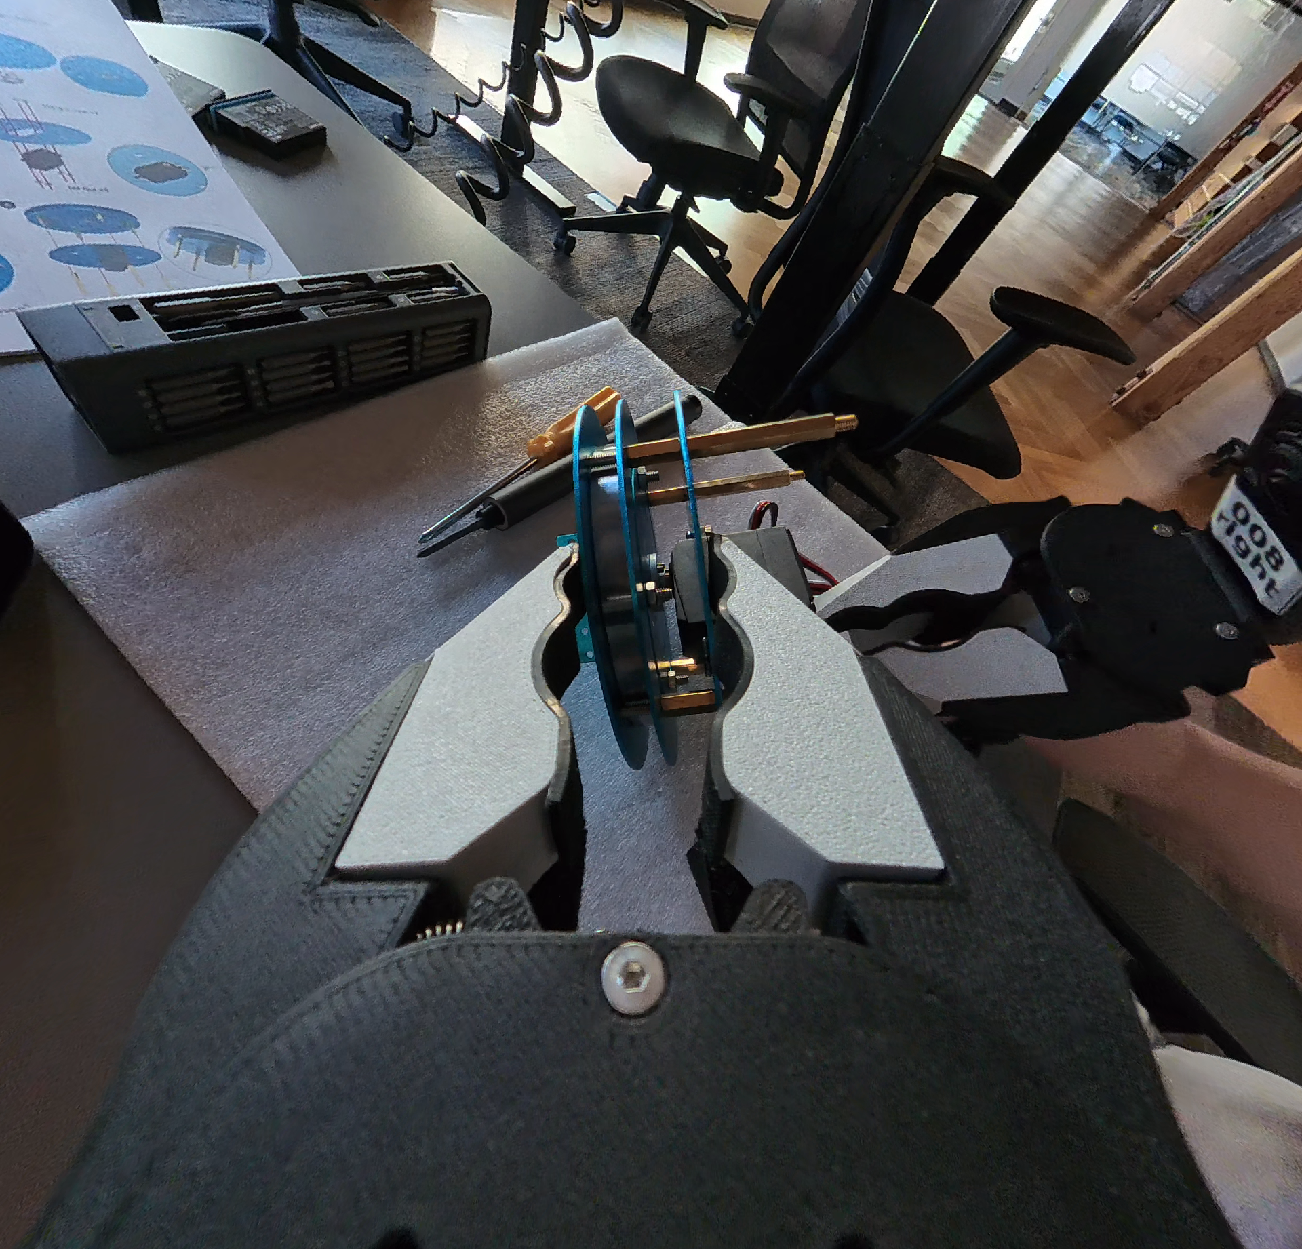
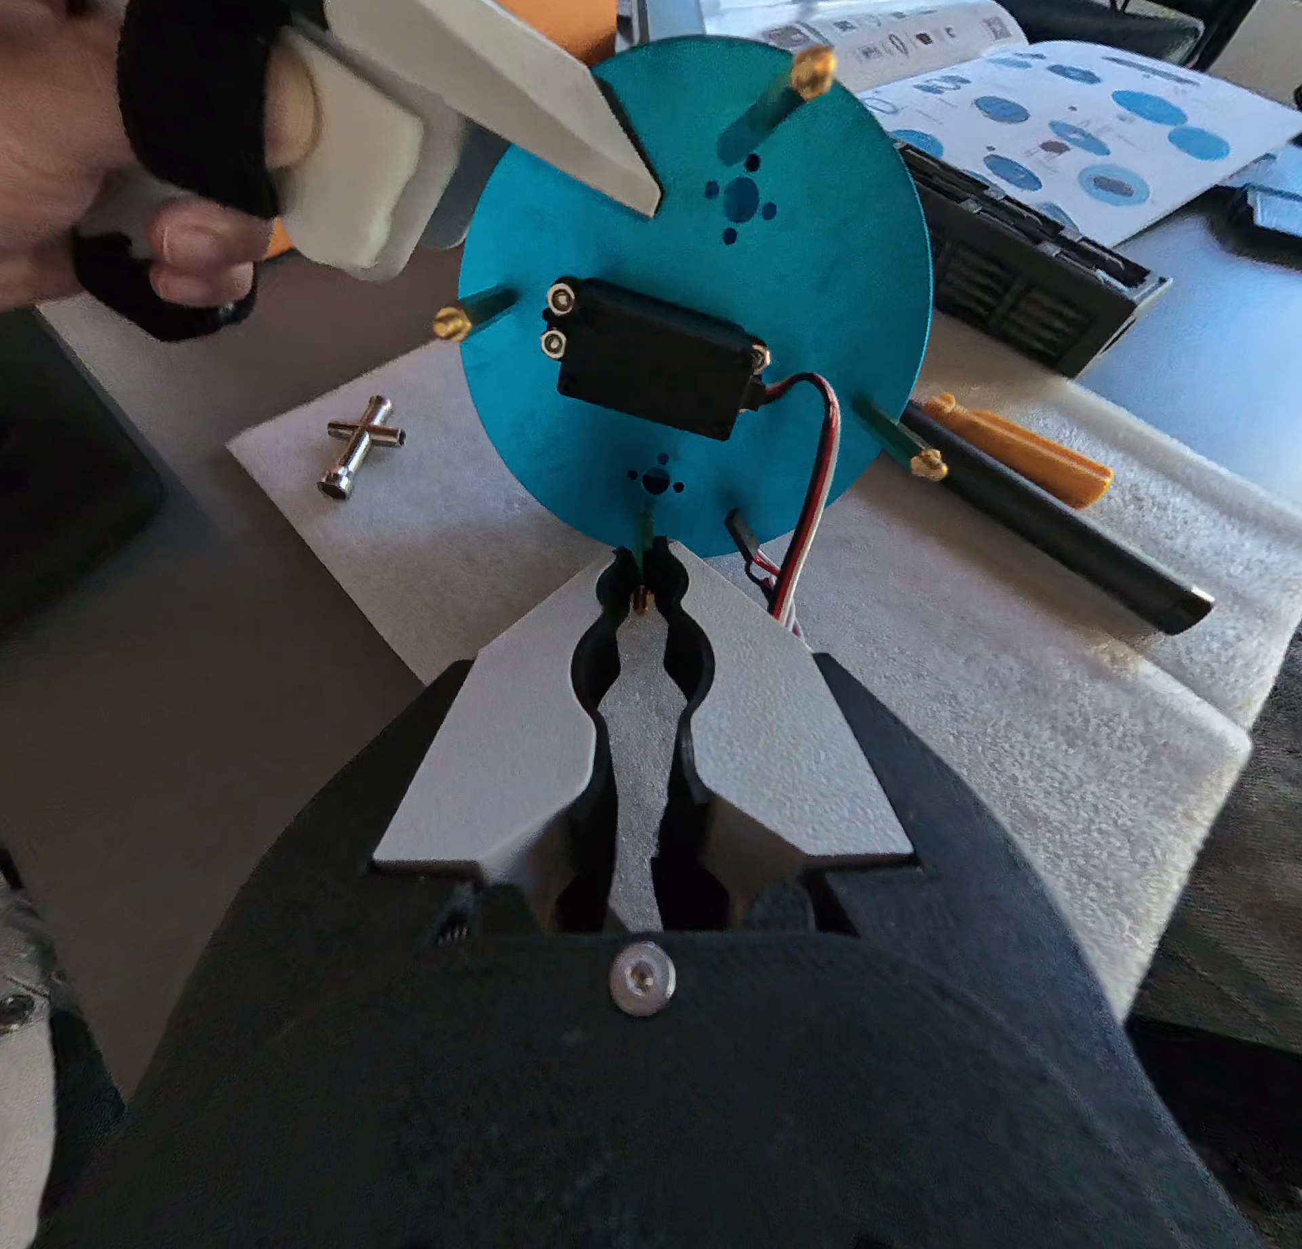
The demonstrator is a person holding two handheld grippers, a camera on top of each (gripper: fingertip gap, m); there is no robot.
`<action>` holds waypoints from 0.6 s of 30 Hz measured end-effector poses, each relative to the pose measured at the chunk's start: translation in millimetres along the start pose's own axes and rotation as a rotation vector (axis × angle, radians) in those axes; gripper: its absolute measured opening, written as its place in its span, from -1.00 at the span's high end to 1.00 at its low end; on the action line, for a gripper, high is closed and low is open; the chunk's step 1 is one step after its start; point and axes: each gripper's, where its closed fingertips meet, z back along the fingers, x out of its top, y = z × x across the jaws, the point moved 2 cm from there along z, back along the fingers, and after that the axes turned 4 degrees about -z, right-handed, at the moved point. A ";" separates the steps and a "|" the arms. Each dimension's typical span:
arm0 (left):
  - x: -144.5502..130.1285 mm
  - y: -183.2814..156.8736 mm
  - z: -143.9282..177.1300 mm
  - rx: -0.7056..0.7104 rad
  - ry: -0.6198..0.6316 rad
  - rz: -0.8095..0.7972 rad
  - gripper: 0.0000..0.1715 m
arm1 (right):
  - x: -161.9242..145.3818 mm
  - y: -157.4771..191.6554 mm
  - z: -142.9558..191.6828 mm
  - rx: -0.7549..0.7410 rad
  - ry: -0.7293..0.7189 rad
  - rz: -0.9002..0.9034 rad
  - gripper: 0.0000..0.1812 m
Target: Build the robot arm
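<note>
Far left of the left gripper's fingers point(image 1: 588, 651), a long black tool case point(image 1: 261, 352) lies open on the table point(image 1: 394, 229), its slots filled with rows of screwdriver bits too small to count. Behind it lies a printed sheet point(image 1: 106, 158) with blue round drawings, cut off at the picture's edge.

The left gripper point(image 1: 645, 623) is clamped on a stack of three blue discs point(image 1: 634, 581) standing on edge above the white foam mat point(image 1: 282, 616), one finger on each outer face. A black motor block point(image 2: 655, 363) is screwed to the disc facing the right gripper, with a red, black and white wire point(image 2: 817, 468) hanging from it. Four brass posts stick out of that disc; in the left wrist view only two show clearly.

Just beyond the left fingers lie a black-handled screwdriver point(image 1: 563, 482) and an orange-handled one point(image 1: 563, 433), partly hidden behind the discs.

The right gripper point(image 2: 642, 574) is pinched shut on the lowest brass post point(image 2: 641, 599), whose tip alone shows between the fingertips. Left of the right fingers a silver cross-shaped wrench point(image 2: 363, 447) rests on the mat. A person's hand point(image 2: 106, 179), blurred and cut off, holds the left gripper.
</note>
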 end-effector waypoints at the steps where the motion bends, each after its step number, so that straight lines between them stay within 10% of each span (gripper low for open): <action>1: -0.1 0.0 0.0 -0.001 0.001 0.000 0.61 | -0.4 0.6 0.1 0.000 -0.008 -0.001 0.94; 6: -1.4 0.8 1.7 -0.007 0.001 0.008 0.62 | 22.4 9.5 17.6 -0.072 -0.090 0.332 0.57; 12: -1.5 2.5 1.7 -0.014 0.003 0.025 0.61 | 54.0 41.8 23.1 -0.212 -0.026 0.977 0.63; 18: -2.0 1.8 2.3 -0.014 0.001 0.019 0.61 | 56.9 46.9 4.2 -0.180 0.070 1.182 0.85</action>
